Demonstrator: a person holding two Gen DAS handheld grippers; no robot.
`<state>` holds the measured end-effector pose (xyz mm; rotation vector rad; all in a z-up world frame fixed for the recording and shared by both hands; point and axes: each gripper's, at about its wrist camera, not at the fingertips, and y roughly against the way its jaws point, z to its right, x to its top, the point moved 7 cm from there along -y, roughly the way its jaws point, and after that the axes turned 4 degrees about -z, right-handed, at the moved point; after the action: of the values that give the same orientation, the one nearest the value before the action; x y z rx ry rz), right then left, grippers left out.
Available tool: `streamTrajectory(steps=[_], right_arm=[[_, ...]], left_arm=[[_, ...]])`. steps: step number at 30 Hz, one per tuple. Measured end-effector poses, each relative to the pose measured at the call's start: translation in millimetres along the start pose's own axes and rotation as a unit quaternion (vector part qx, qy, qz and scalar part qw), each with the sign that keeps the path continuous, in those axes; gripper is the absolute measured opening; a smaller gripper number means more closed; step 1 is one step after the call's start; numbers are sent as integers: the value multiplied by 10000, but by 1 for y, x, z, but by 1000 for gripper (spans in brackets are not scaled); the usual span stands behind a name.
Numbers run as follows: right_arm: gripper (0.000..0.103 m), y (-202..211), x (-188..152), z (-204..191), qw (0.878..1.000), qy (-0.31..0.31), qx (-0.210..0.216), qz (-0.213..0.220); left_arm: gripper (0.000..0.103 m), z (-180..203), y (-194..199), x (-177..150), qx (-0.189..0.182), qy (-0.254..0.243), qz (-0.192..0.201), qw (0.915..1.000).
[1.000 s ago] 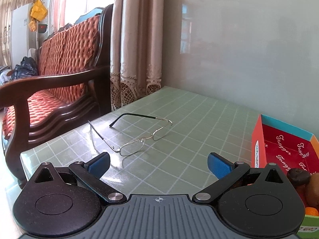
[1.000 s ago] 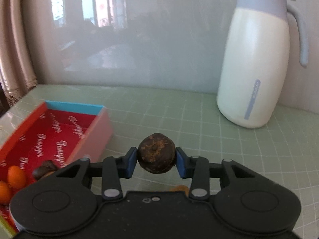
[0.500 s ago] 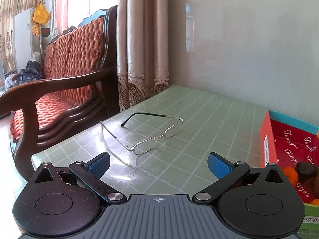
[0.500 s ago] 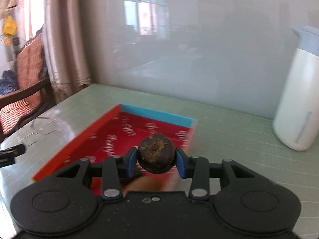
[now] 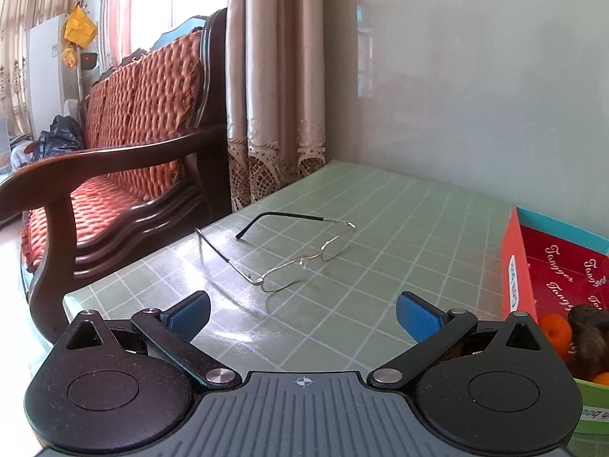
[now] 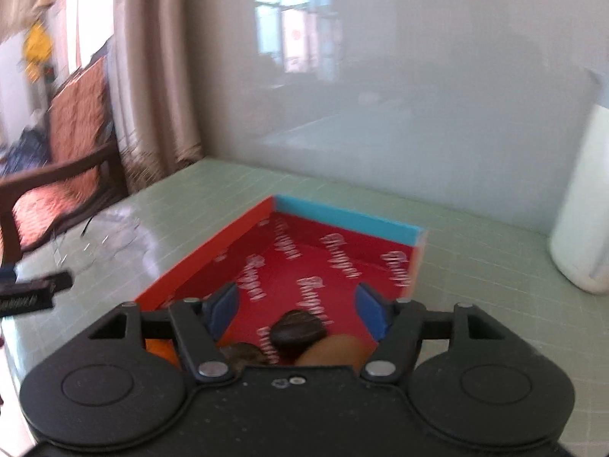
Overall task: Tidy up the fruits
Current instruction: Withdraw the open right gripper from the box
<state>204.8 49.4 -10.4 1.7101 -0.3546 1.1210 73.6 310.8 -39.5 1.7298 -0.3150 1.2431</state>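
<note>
A red box with a blue far wall lies on the green tiled table; it also shows at the right edge of the left wrist view. My right gripper is open and empty above the box's near end. Below it lie a dark brown fruit, a brown rough fruit, a tan one and an orange one. My left gripper is open and empty over the table, left of the box, where an orange fruit and a dark fruit show.
Metal-framed glasses lie unfolded on the table ahead of my left gripper. A white jug stands at the right by the wall. A wooden sofa with red cushions and a curtain are past the table's left edge.
My right gripper has opened and the brown fruit it held now lies in the box beneath it. The right view swung left over the box. The left gripper barely moved.
</note>
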Motion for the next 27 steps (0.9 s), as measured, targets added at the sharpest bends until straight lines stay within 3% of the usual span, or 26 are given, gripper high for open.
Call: streamTrajectory(steps=[8,17,27], right_arm=[[67,37,-5,83,9954,-764,-522,257],[67,78,-24,161,9829,-1350,-1191,393],[67,94,-39,193,9770,-1458,-1513,365]], left_arm=[[103,11,5,2,-133,18,49,9999],[103,51,19,7,-512,-133,167,9985],[103,98,34,6,-846,-381,248,9954]])
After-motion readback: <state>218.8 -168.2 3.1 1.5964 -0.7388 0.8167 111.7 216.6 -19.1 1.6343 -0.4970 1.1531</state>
